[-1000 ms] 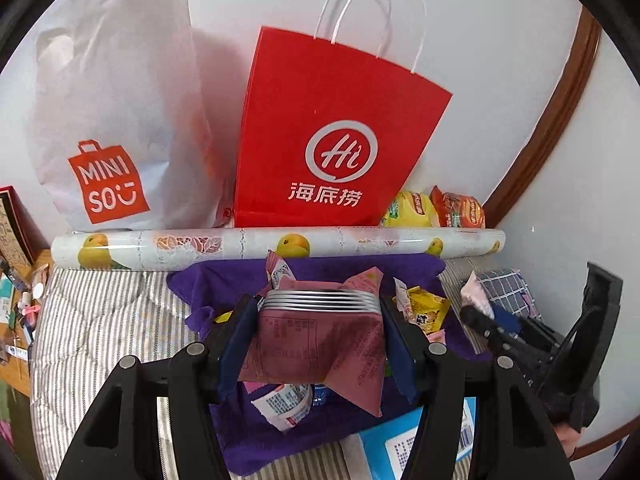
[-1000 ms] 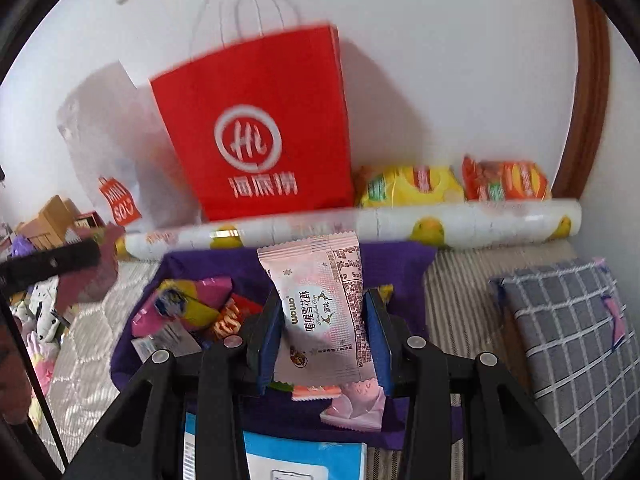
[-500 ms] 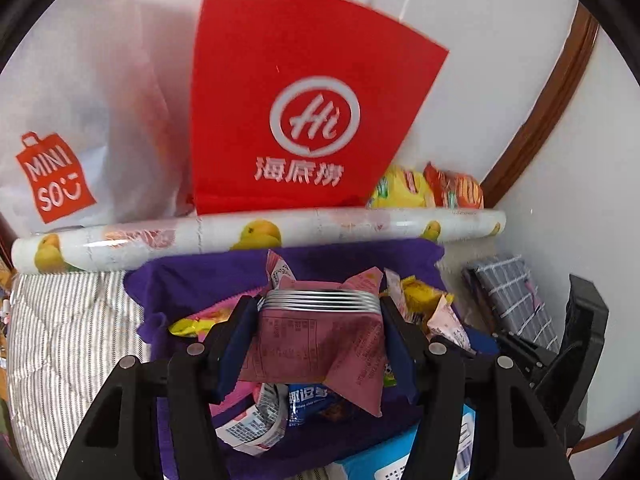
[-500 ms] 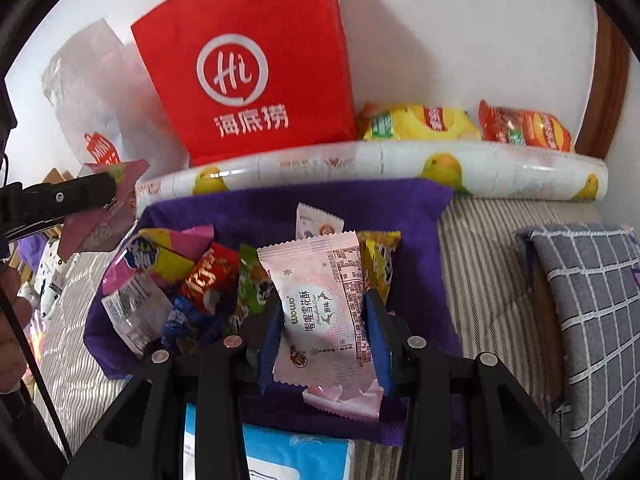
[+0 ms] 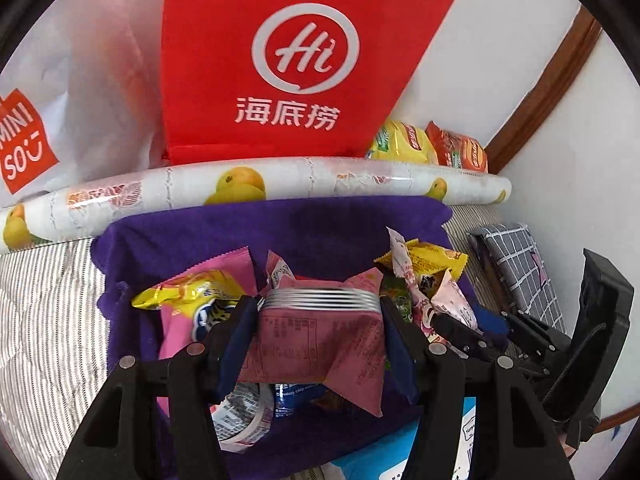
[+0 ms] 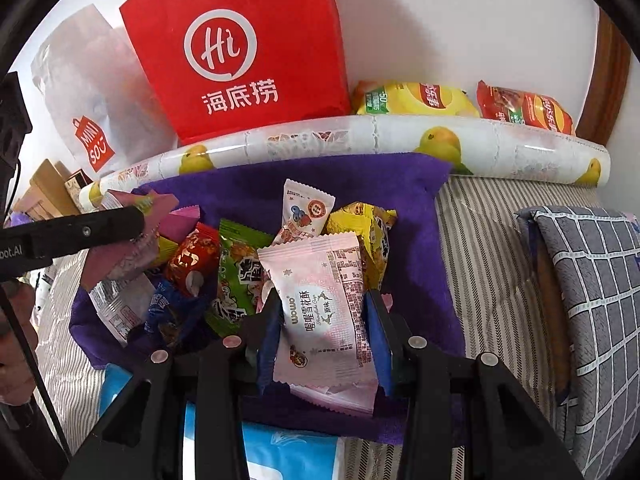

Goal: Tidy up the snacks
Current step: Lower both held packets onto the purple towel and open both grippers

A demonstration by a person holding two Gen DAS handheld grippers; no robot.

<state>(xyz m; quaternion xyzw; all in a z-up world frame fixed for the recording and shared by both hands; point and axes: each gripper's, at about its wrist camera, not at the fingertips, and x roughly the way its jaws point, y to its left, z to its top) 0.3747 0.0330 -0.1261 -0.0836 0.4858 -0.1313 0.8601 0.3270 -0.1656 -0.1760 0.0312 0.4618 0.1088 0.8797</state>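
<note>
Two packets lifted: left gripper (image 5: 320, 344) fingers pinching mauve packet (image 5: 316, 344), right gripper (image 6: 322, 336) pinching pink packet (image 6: 324, 312); pile (image 6: 224, 264) on purple cloth (image 6: 412, 216) unsorted.

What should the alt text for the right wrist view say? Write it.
The right gripper holds a pale pink snack packet between its jaws above a pile of mixed snacks on a purple cloth. Behind stand a fruit-printed roll, a red paper bag and two chip bags against a white wall.
</note>
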